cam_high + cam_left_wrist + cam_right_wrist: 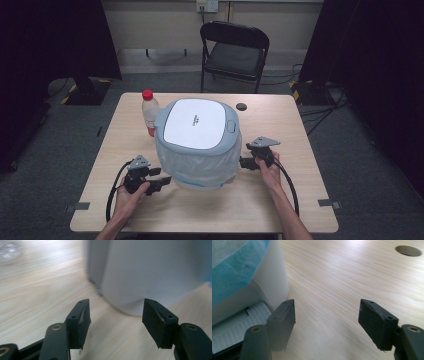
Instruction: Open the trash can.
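Wooden table [280, 200], bin [197, 142] base hidden by liner, bottle [149, 112] partly hidden, L tongs [162, 181] & R tongs [243, 162] open, empty.

Clear bottle [149, 113], red cap, upright on the desk [280, 197], beyond the left tongs toward the far edge. Round cable hole [242, 106] in the desktop, beyond the right tongs, well apart from them. Black folding chair [234, 51] on the grey floor behind the desk, farther off than both tongs.
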`<state>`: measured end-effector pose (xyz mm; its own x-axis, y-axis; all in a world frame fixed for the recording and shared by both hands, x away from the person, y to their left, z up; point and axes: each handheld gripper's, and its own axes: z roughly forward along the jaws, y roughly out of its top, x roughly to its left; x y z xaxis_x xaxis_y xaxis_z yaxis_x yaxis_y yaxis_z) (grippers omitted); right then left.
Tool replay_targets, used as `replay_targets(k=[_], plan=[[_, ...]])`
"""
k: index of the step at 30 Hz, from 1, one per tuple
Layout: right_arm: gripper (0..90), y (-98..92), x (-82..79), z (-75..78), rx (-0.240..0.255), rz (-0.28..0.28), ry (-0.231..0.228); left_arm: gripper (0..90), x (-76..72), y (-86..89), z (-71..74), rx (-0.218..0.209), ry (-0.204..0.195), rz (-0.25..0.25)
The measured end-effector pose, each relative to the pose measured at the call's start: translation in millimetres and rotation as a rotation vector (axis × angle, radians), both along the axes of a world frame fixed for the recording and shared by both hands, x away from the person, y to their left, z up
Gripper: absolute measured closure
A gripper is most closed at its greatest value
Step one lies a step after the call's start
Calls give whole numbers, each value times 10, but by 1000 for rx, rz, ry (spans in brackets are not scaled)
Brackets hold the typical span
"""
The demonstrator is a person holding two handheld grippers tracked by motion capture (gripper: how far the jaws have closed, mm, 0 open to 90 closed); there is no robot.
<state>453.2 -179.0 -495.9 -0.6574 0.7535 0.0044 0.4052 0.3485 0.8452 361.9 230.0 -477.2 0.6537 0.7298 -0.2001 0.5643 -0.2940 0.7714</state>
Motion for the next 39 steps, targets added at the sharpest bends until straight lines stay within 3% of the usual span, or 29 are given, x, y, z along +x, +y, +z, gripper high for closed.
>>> replay_targets(k=[1,3,5,8,13,23,27,29,31,33,36,39], plan=[[280,22,-4,-2,7,14,-2,385,2,-9,-1,4,2,8],[343,44,-10,0,16,26,-5,374,10,3,-20,-18,13,11],[379,64,-11,-5,-15,51,10,376,8,7,-30,-29,22,19],[496,71,-29,-6,-4,80,30,375,8,-8,-23,-6,8,39],[523,88,-103,24,-28,127,34,441,74,19,-19,-1,-10,78],[524,106,-453,5,11,192,80,487,299,58,-33,-4,-16,124],[440,126,-621,2,29,240,112,491,423,33,-34,24,-6,122],[313,147,-668,20,-1,254,109,459,458,30,-43,12,-2,120],[279,125,-662,51,4,242,98,452,442,33,-43,9,5,116],[371,75,-654,112,-18,188,57,427,399,38,-30,13,19,98],[341,-49,-583,161,-39,131,63,404,291,51,38,37,5,96],[323,-121,-483,189,-4,58,47,404,214,60,72,17,-3,117]])
